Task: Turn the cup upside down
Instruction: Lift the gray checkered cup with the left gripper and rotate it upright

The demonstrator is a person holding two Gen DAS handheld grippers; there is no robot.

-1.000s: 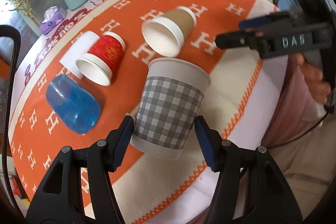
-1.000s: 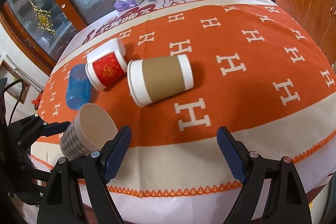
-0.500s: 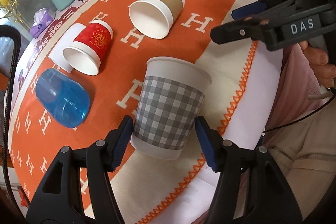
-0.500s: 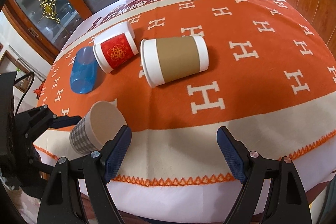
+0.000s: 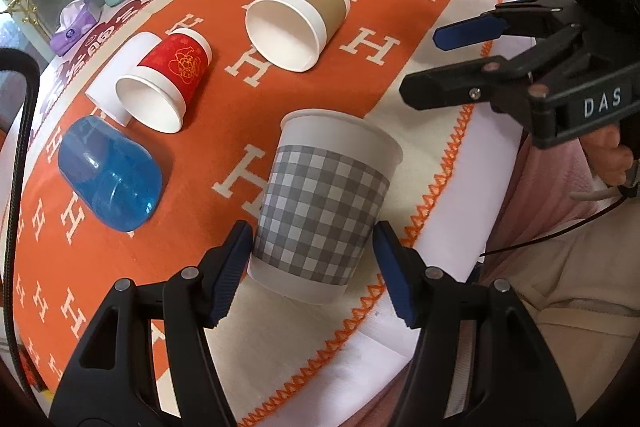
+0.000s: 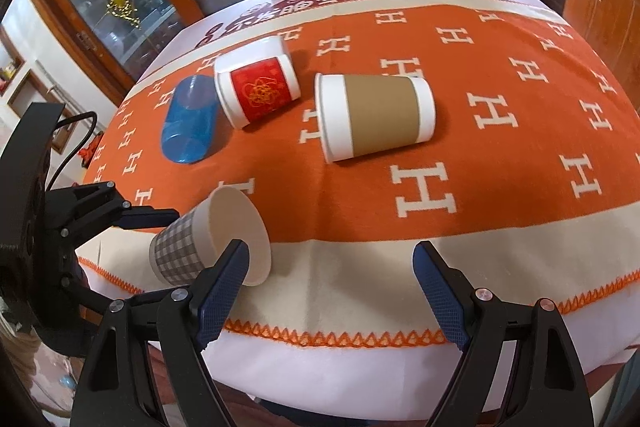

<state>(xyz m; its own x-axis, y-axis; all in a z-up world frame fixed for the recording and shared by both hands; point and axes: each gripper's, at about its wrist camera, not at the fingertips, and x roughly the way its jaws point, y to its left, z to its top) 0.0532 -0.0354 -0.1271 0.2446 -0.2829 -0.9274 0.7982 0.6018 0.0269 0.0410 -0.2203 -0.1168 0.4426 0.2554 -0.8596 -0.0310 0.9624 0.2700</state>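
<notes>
Near the front edge of the orange cloth with white H marks [image 6: 500, 187], the left gripper [image 5: 312, 267] reaches in low and roughly level from the table's left end. The grey-and-white checked paper cup [image 5: 324, 203] sits between its blue-padded fingers [image 5: 230, 267]. From the right wrist view, this cup [image 6: 208, 239] is tipped on its side, its open mouth facing the right gripper [image 6: 332, 291], and it seems raised off the cloth, though whether its lower edge touches cannot be told. The left finger pad lies against the cup's base; the right pad shows a thin sliver of gap, so a firm pinch cannot be confirmed.

Set apart at the near table edge, the right gripper points across the cloth, its fingers spread wide and holding nothing. Its left finger [image 6: 222, 291] covers part of the checked cup's rim in that view. In the left wrist view the right gripper [image 5: 452, 63] appears side-on, with part of a hand [image 5: 616, 159] behind it, mostly cut off.

Farther back, three cups lie on their sides: a brown-sleeved white paper cup [image 6: 376, 115], a red-patterned white paper cup [image 6: 256, 87] and a clear blue plastic cup [image 6: 190, 125].
</notes>
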